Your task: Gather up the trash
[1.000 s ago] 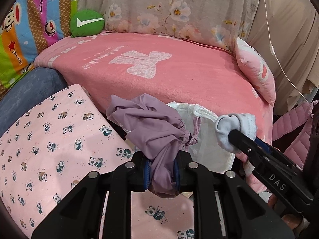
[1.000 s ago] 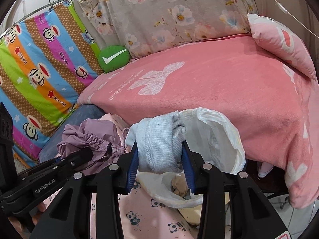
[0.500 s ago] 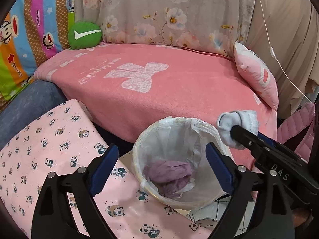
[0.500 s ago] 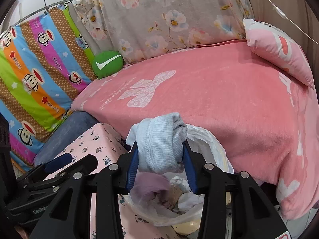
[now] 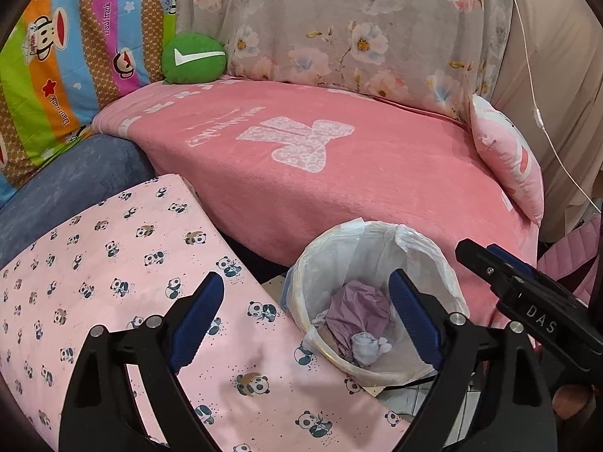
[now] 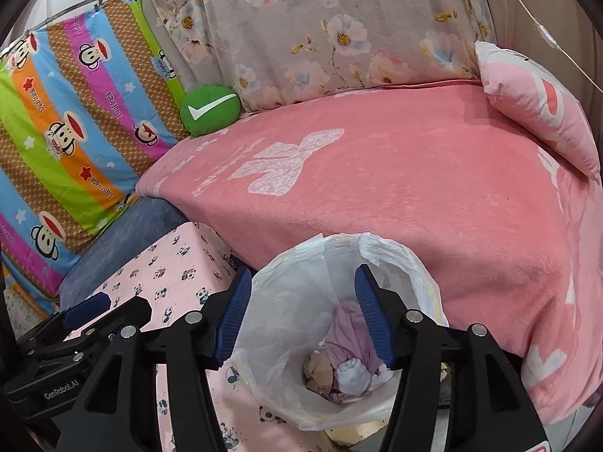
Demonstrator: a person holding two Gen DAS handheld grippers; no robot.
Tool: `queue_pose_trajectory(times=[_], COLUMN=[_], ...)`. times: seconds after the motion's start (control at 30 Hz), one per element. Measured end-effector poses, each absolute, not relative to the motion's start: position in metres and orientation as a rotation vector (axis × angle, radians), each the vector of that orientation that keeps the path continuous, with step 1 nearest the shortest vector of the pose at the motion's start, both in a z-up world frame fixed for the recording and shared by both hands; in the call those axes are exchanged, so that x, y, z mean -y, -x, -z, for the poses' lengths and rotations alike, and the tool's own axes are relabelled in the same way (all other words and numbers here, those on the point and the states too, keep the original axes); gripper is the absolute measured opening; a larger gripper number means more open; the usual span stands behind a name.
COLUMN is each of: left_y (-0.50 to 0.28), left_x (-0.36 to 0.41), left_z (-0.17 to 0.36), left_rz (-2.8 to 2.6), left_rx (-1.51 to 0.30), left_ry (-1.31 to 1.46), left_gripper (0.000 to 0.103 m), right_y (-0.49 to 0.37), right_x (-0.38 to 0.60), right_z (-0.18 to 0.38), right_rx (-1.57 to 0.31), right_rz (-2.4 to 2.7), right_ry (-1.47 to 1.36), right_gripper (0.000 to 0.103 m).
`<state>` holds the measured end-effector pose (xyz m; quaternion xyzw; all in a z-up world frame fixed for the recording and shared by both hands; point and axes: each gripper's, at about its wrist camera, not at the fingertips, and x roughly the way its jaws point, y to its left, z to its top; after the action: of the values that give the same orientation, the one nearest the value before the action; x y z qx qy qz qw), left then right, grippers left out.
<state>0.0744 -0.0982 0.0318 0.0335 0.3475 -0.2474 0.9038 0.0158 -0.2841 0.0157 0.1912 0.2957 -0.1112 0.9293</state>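
Trash bin: lined with a white plastic bag; it stands on the floor just beside the pink bed, at your 5 o'clock in the left wrist view.
Purple cloth: crumpled, lying at the bottom of the bin.
Light blue sock: inside the bin, resting against the purple cloth at its 6 o'clock side.
Left gripper: your fingers are spread wide and carry nothing; the bin shows between them.
Right gripper: your fingers are released and empty, held over the bin mouth.
Panda-print cushion: at 9 o'clock of the bin, touching its liner.
Green round pillow: at 11 o'clock, at the far corner of the bed.
Pink pillow: at 2 o'clock, on the edge of the bed.
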Motion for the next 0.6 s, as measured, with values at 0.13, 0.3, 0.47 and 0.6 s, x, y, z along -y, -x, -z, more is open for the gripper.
queue_pose_trajectory(times=[0.13, 0.3, 0.47, 0.6], left_y=[-0.07, -0.064, -0.059, -0.056], left_x=[0.091, 0.086, 0.079, 0.072], left_z=[-0.032, -0.033, -0.031, -0.027], left_rz=[0.499, 0.483, 0.475, 0.461], left_rx=[-0.712, -0.699, -0.7, -0.712], left_ry=[-0.068, -0.076, -0.086, -0.084], left_gripper=[0.085, 0.089, 0.09, 0.09], right_y=[-0.013, -0.008, -0.001, 0.005], right_x=[0.279, 0.267, 0.254, 0.245], right_z=[-0.019, -0.022, -0.023, -0.023], right_rx=[-0.618, -0.63, -0.646, -0.658], right_rz=[0.222, 0.221, 0.227, 0.244], right_ry=[-0.379, -0.342, -0.301, -0.263], right_gripper=[0.058, 0.062, 0.062, 0.062])
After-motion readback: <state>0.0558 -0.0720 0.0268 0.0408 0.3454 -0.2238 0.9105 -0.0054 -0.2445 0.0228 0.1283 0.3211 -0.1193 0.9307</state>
